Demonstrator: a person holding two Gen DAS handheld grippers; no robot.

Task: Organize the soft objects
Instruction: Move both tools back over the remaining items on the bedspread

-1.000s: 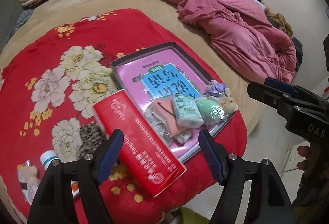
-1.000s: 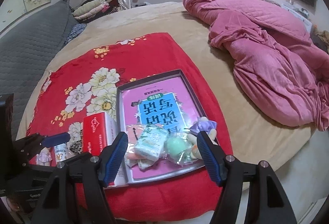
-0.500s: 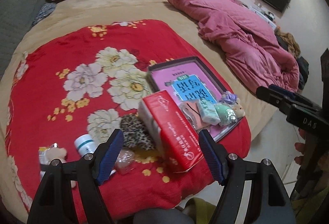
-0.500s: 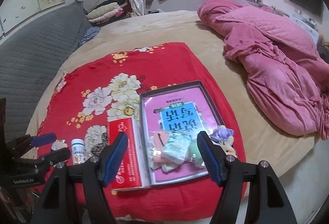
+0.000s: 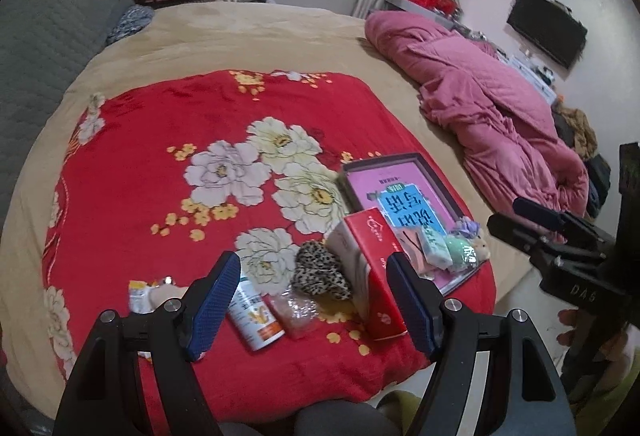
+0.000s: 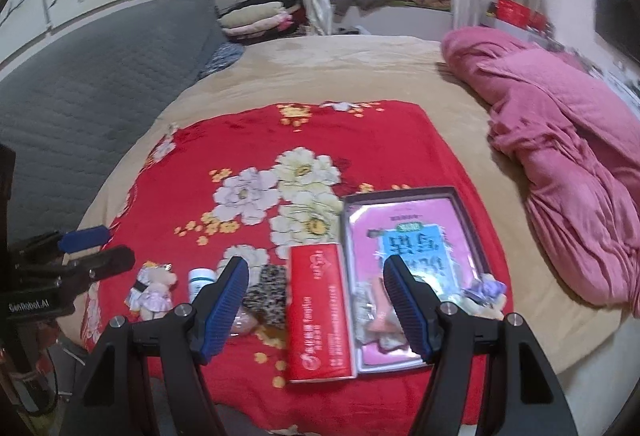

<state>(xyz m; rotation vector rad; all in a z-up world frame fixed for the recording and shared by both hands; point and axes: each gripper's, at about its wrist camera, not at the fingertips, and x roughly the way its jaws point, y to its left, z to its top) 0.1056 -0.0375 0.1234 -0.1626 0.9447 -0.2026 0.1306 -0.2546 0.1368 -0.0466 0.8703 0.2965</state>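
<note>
While nothing is held, left gripper point(image 5: 314, 300) jaws spread wide above white bottle point(image 5: 255, 312), right gripper point(image 6: 316, 306) jaws likewise wide over red box point(image 6: 320, 312), grey tray point(image 6: 468, 211) alongside.

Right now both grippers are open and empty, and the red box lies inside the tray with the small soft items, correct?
Not quite. The red box lies on the blanket beside the tray, along its left edge, as the right wrist view shows. Left gripper and right gripper are open, empty.
</note>
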